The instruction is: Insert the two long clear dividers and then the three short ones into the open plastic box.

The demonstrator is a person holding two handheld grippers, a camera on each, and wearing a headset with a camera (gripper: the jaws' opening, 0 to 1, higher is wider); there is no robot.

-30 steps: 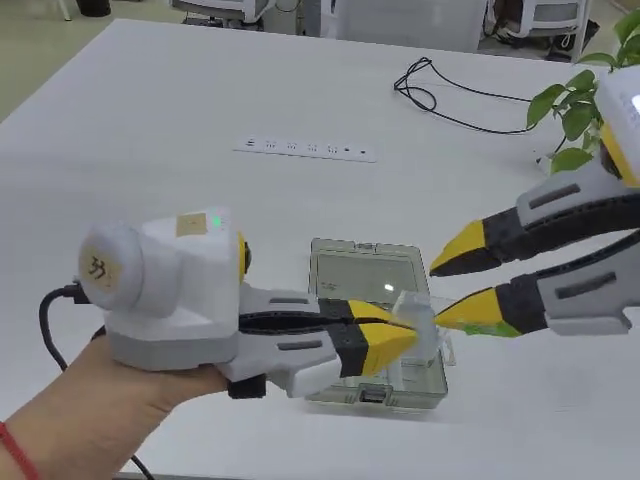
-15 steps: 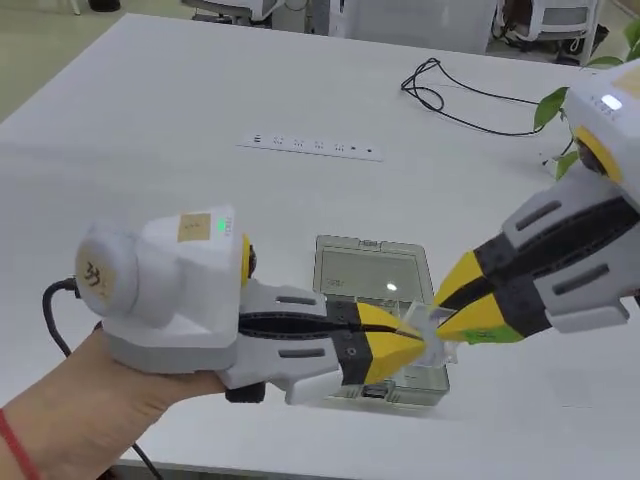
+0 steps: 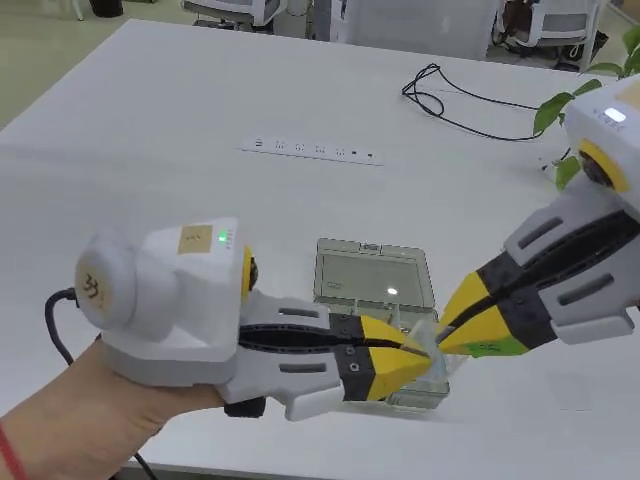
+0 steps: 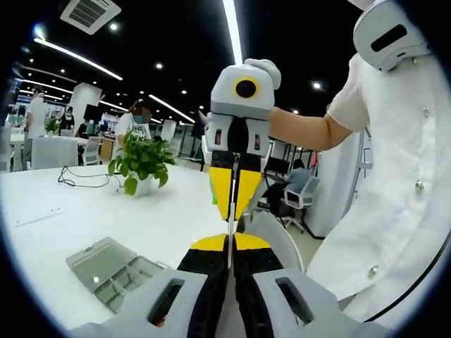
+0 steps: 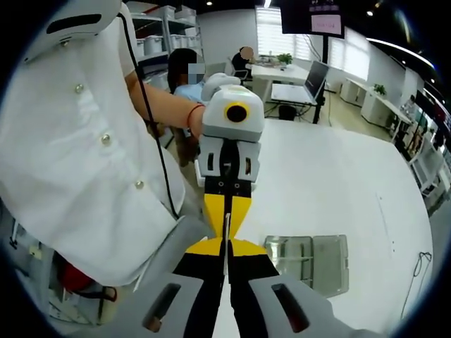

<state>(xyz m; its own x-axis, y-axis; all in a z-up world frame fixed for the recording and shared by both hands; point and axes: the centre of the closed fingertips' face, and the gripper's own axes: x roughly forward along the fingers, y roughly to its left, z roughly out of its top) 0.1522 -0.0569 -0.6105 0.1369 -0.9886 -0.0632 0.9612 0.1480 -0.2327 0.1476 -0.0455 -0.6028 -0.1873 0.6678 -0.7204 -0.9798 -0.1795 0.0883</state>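
Two grippers meet tip to tip above the white table (image 3: 200, 120), and between them there is one clear divider (image 3: 424, 330). The left gripper (image 3: 415, 357) comes in from the lower left, carried in a hand (image 3: 80, 425), and its jaws are clenched on one end of the divider. The right gripper (image 3: 443, 340) comes in from the right, and its jaws are pressed together on the other end. In both gripper views the divider shows edge-on, as a thin line between the yellow tips (whether it is a long one or a short one I cannot tell).

There is one plastic box (image 3: 372, 278). It is open, and its lid lies flat on the table on the far side. The divider is held just over the near half of the box; I cannot tell if it touches the box. The two pairs of jaws stand in front of this near half and hide most of it in the head view. In the right gripper view some thin partition lines show inside one half of the box, but their number is not clear.

Around it I count one white power strip (image 3: 312, 150), farther back and well apart from the box. One black cable (image 3: 450, 95) lies in loops near the far edge, and one potted plant (image 3: 562, 100) stands on the right, behind the right gripper. Some office chairs (image 3: 545, 18) stand beyond the table.
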